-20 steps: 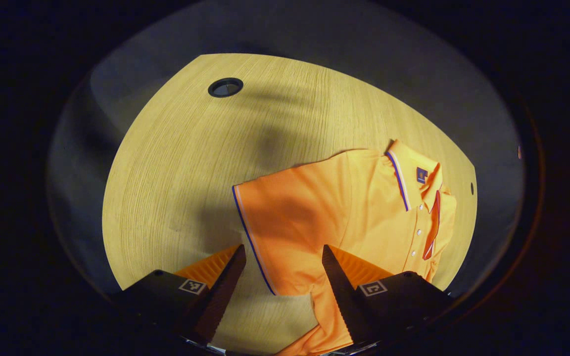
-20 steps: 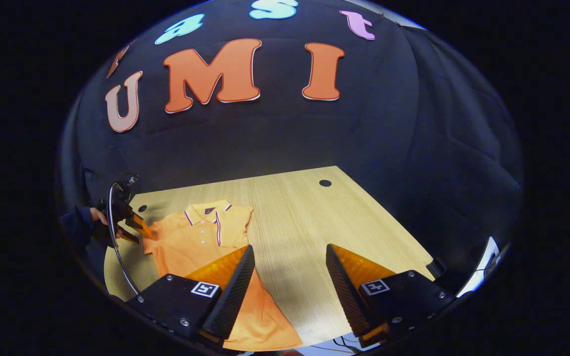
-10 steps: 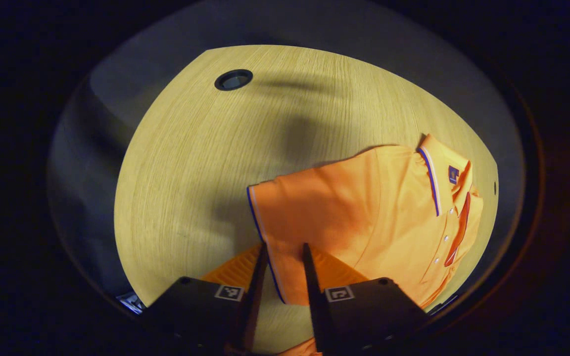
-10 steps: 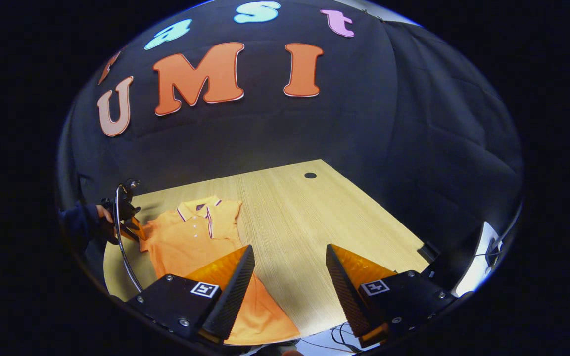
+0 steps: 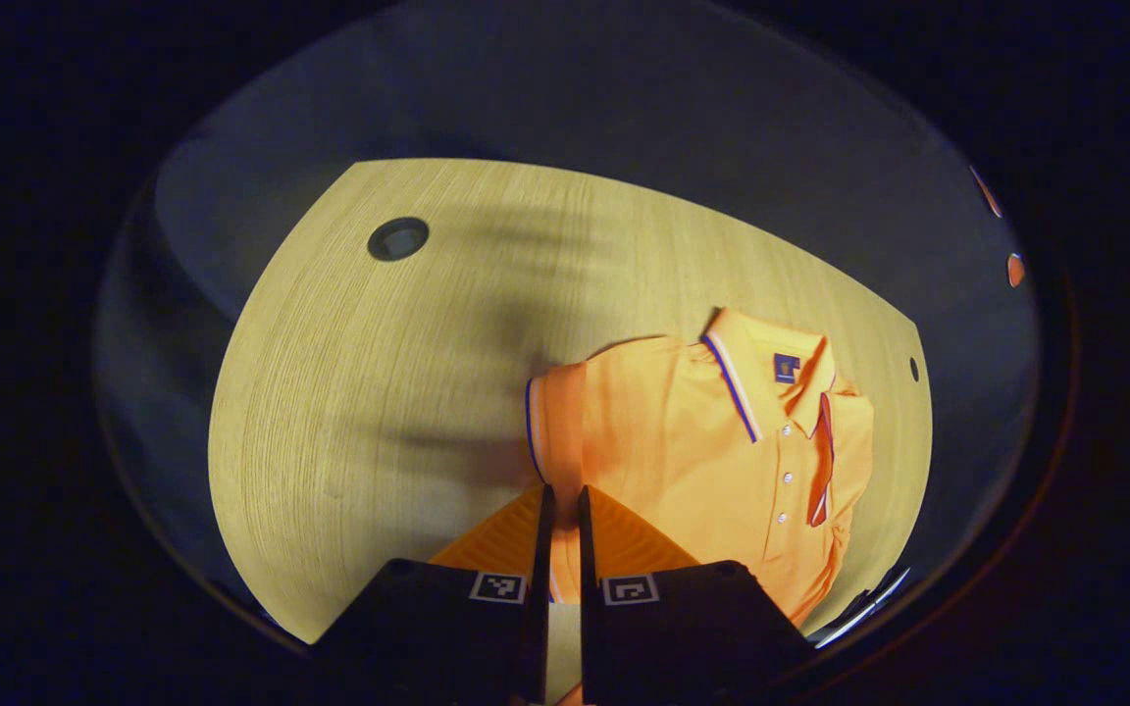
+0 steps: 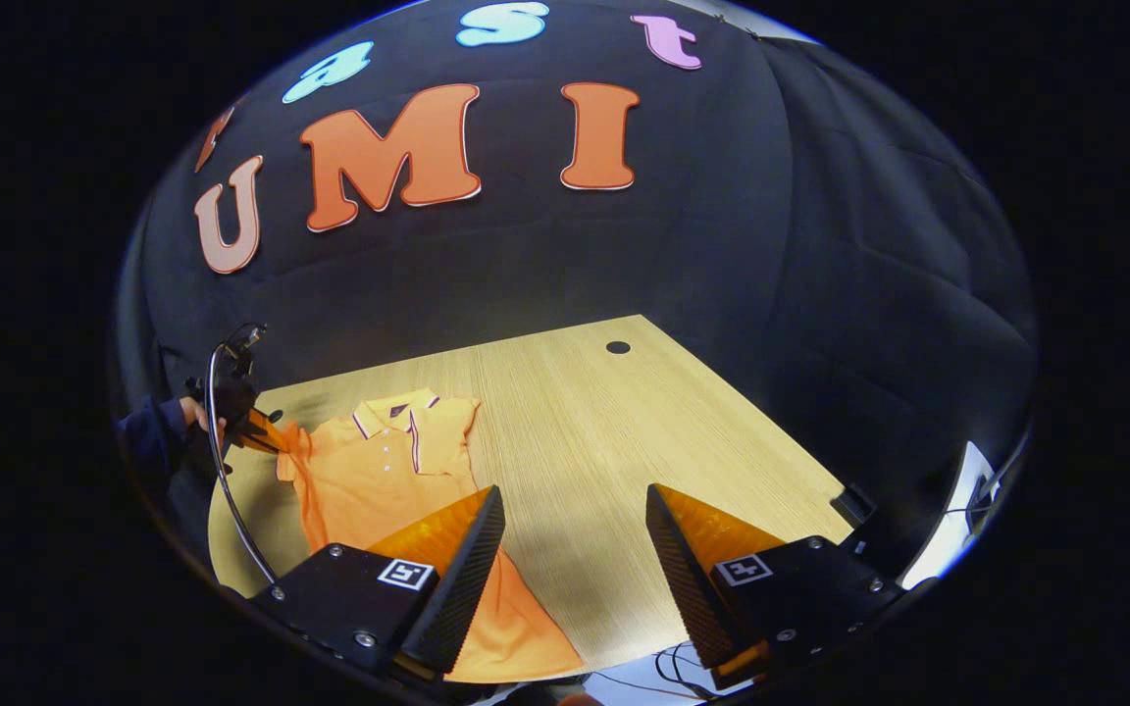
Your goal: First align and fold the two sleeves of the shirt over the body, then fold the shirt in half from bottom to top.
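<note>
An orange polo shirt (image 5: 712, 441) lies face up on the wooden table (image 5: 369, 392), collar away from me. My left gripper (image 5: 562, 490) is shut on the blue-trimmed cuff of the near sleeve (image 5: 550, 422), which bunches up toward the fingers. The other sleeve (image 5: 849, 431) lies folded over the chest. In the right gripper view the shirt (image 6: 379, 471) lies at the left, and a hand in a dark sleeve (image 6: 158, 436) holds the left gripper (image 6: 256, 431) at the raised sleeve. My right gripper (image 6: 573, 510) hangs open above the shirt's lower right edge, holding nothing.
The table (image 6: 575, 422) has a round cable hole (image 6: 618, 347) at its far right corner and another hole (image 5: 398, 238) in the left gripper view. Cables (image 6: 663, 672) hang below the front edge. Black cloth walls stand behind the table.
The left gripper's fingers came together on the sleeve cuff, and the sleeve has been drawn up and inward toward the body. The right gripper stayed open and barely moved.
</note>
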